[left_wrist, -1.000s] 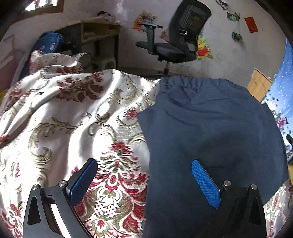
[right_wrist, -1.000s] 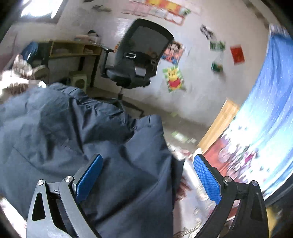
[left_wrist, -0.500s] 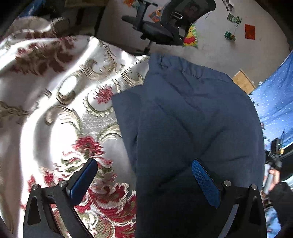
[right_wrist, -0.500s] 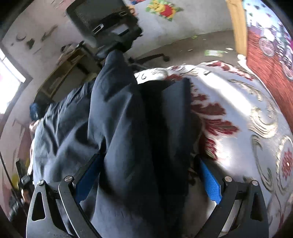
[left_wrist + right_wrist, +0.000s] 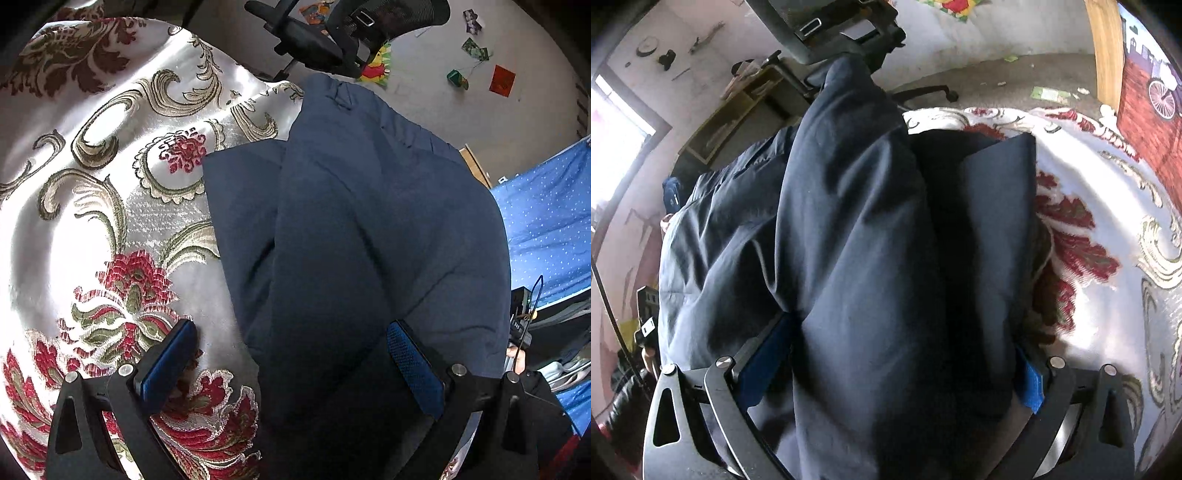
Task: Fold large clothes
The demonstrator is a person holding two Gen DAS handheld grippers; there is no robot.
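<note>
A large navy blue garment (image 5: 369, 229) lies folded over on a white bedspread (image 5: 110, 206) with red and gold flowers. My left gripper (image 5: 291, 343) is open low over the garment's left edge; one finger is over the bedspread, the other over the cloth. In the right wrist view the same garment (image 5: 868, 240) fills the space between the fingers. My right gripper (image 5: 897, 354) is open, its jaws wide with thick folds of the cloth bunched between them and hiding most of both pads.
A black office chair (image 5: 332, 33) stands past the bed's far edge; it also shows in the right wrist view (image 5: 842, 22). A blue dotted sheet (image 5: 546, 221) hangs at the right. A wooden desk (image 5: 731, 110) stands by the wall.
Both grippers have dropped down and forward onto the garment. The right gripper has turned and pushed into the cloth, which now fills its gap. Both stay open.
</note>
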